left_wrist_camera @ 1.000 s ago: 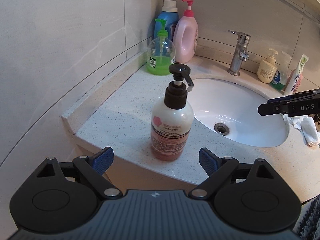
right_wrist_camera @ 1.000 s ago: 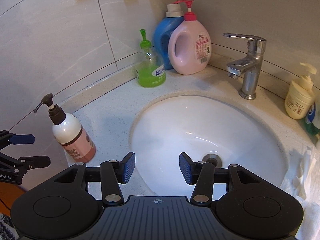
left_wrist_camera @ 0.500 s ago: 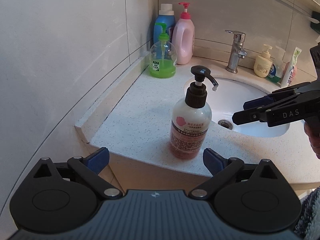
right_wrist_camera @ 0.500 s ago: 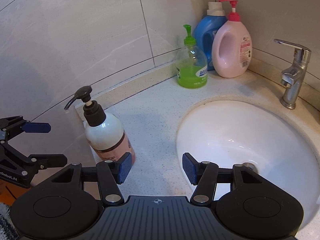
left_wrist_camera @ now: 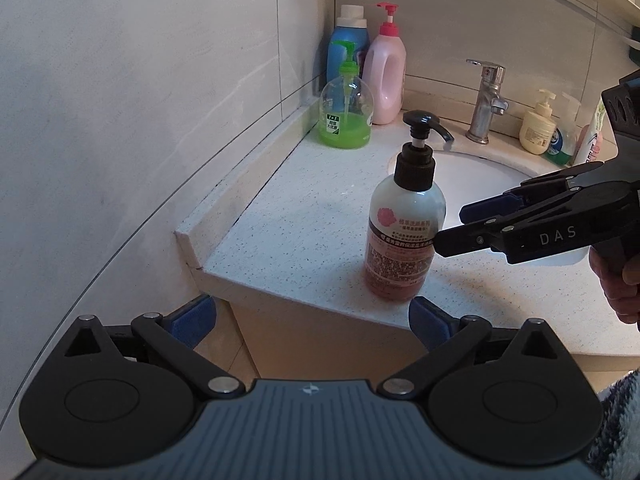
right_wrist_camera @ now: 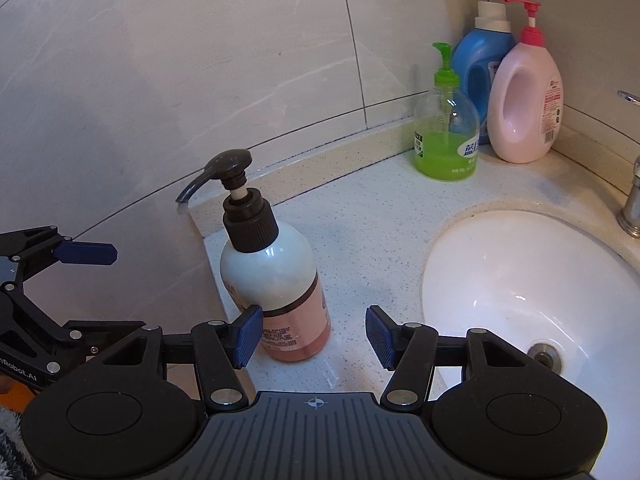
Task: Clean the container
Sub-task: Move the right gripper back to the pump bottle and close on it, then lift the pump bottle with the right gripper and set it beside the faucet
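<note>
Upright near the counter's (left_wrist_camera: pixel 288 240) front corner stands the pump bottle (left_wrist_camera: pixel 404 232), at nine o'clock from the sink (right_wrist_camera: pixel 520 280). Both claws are spread and hold nothing: the left gripper (left_wrist_camera: pixel 312 320) gapes widest below the bottle, while the right gripper (right_wrist_camera: pixel 314 334) reaches it from three o'clock, pads (right_wrist_camera: pixel 249 334) apart.

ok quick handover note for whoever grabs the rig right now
Left gripper: jaws wide open, empty, short of the pump bottle.
Right gripper: jaws partly open, empty, closing in on the bottle from the sink side, not touching.
Bottle stands upright on the counter near its corner, cap on.
Done: approach only.
Left: grasp, open, clean.
</note>
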Motion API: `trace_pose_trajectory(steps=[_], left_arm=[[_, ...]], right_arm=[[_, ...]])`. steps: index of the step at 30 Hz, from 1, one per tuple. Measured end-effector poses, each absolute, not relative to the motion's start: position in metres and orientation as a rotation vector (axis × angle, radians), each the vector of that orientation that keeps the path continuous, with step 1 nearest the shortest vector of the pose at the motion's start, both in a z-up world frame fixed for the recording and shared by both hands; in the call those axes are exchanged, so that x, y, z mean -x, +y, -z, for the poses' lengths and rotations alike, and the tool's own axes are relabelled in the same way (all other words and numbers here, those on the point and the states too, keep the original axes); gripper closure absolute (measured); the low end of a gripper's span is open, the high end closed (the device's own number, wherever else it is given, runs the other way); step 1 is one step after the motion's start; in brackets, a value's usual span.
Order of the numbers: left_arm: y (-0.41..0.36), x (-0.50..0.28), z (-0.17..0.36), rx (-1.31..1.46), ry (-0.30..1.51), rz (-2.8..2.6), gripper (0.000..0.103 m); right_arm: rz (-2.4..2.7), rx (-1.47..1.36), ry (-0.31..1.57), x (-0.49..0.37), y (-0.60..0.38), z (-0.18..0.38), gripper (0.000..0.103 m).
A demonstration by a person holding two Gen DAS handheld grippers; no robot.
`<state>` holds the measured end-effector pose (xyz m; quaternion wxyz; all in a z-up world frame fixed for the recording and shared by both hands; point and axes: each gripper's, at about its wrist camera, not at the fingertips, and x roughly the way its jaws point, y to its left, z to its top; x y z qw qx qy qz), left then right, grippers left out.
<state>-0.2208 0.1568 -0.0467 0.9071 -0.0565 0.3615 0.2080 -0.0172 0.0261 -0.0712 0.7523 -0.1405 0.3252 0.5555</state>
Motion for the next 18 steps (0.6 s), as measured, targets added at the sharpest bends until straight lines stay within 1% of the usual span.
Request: trace_pose_trajectory(steps=[9,11,18], left_arm=[[0.158,0.229,0.047,0.118,0.747,-0.452,0.0],[0.159,0.231,0.047,0.123,0.748,-0.46,0.0],[0.162,0.237,0.047,0.132,0.743,-0.474,0.0]], right_arm=[[-1.282,0.362,0.664,0.037,0.055,0.081,0.042],[-1.278,0.367,0.654,0.039,0.061,0.083,0.036],[-1.256,0.381,0.628,0.039,0.073,0.085,0.035]])
